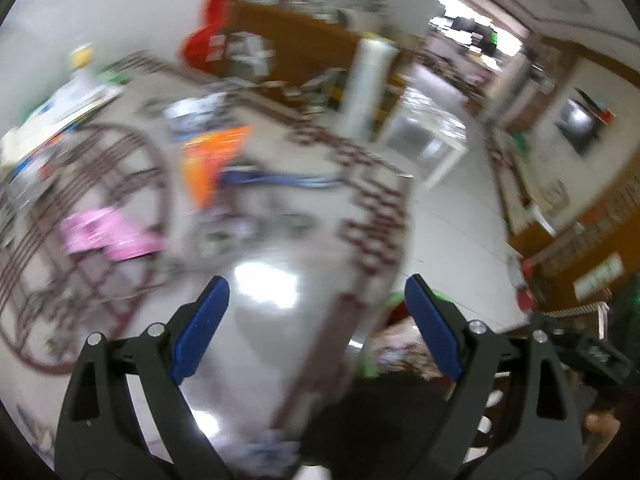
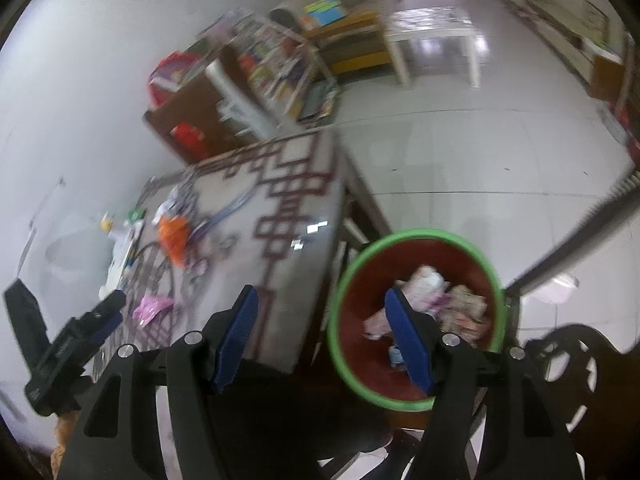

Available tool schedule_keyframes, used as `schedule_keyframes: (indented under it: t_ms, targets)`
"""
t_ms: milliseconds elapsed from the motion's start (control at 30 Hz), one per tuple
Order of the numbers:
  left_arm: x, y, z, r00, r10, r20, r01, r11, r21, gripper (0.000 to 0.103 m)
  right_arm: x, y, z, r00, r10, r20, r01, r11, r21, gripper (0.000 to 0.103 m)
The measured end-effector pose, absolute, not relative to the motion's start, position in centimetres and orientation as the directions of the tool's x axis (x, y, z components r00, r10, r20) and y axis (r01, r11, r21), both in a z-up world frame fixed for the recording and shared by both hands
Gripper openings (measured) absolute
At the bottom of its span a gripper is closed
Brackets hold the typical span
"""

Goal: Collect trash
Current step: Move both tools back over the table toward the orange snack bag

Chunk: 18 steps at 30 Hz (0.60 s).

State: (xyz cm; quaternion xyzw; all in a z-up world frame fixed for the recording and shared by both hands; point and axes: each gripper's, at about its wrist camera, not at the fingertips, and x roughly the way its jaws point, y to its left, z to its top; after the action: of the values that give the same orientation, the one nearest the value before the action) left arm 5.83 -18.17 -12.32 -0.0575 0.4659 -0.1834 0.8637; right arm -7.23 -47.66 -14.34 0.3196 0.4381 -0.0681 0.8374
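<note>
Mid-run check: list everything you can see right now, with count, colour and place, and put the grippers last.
table: one, pale glossy top with dark red line pattern, left of the bin
trash bin: one, red with green rim, on the floor beside the table's right edge
trash in bin: several crumpled pieces, white, pink and tan
orange wrapper: one, on the table's far part
pink wrapper: one, on the table's near left part
blue strap or cord: one, beside the orange wrapper; blurred
bookshelf: one, brown, full of colourful books, beyond the table
white side table: one, far floor
left gripper: open, empty, over the table
right gripper: open, empty, between table edge and bin
</note>
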Motion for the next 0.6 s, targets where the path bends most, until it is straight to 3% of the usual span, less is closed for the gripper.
schedule_keyframes:
  t_ms: [333, 600]
  targets:
    - [6.1, -2.4, -15.8, 0.524, -0.149, -0.839, -0.082, 0.971, -0.223, 0.087, 4.0, -35.5, -12.1, 0.55, 0.302, -0.779, 0.083, 0.908, 0.411, 0.071]
    - [6.3, 3.2, -18.1, 0.487, -0.114, -0.866, -0.181, 0.957, -0.228, 0.087, 14.5, -28.3, -15.2, 0.469, 0.362, -0.805, 0.026, 0.906, 0.422, 0.071]
